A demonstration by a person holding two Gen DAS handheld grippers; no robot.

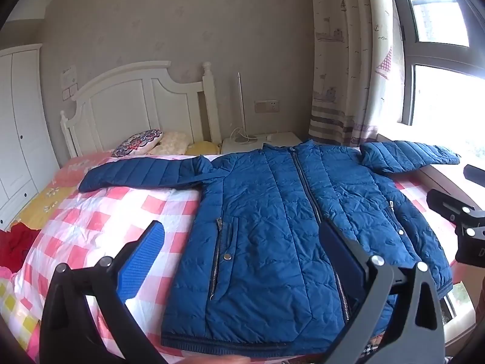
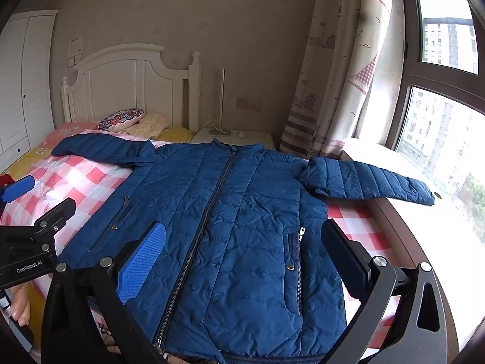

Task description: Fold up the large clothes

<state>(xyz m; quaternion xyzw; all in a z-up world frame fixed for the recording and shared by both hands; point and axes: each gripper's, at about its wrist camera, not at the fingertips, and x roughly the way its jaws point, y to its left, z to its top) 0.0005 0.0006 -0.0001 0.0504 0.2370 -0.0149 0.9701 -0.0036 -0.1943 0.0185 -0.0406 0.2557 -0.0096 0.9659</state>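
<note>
A blue quilted jacket (image 1: 272,221) (image 2: 230,227) lies flat and zipped on the bed, front up, both sleeves spread sideways. Its right sleeve (image 2: 369,182) reaches onto the window sill. My left gripper (image 1: 242,248) hovers open above the jacket's lower left part, nothing between its blue pads (image 1: 142,261). In the right wrist view my right gripper (image 2: 242,251) stands open over the jacket's lower front, near the hem, with its pads (image 2: 142,261) clear of the cloth. Each gripper shows at the edge of the other's view: the right one (image 1: 460,221), the left one (image 2: 33,212).
The bed has a pink and white checked cover (image 1: 100,221), pillows (image 1: 139,145) and a white headboard (image 1: 136,103). A white nightstand (image 2: 236,138) with a lamp stands behind. Curtain (image 1: 348,60) and window (image 2: 439,121) on the right, wardrobe (image 1: 18,121) on the left, red cloth (image 1: 15,242) at the bed's edge.
</note>
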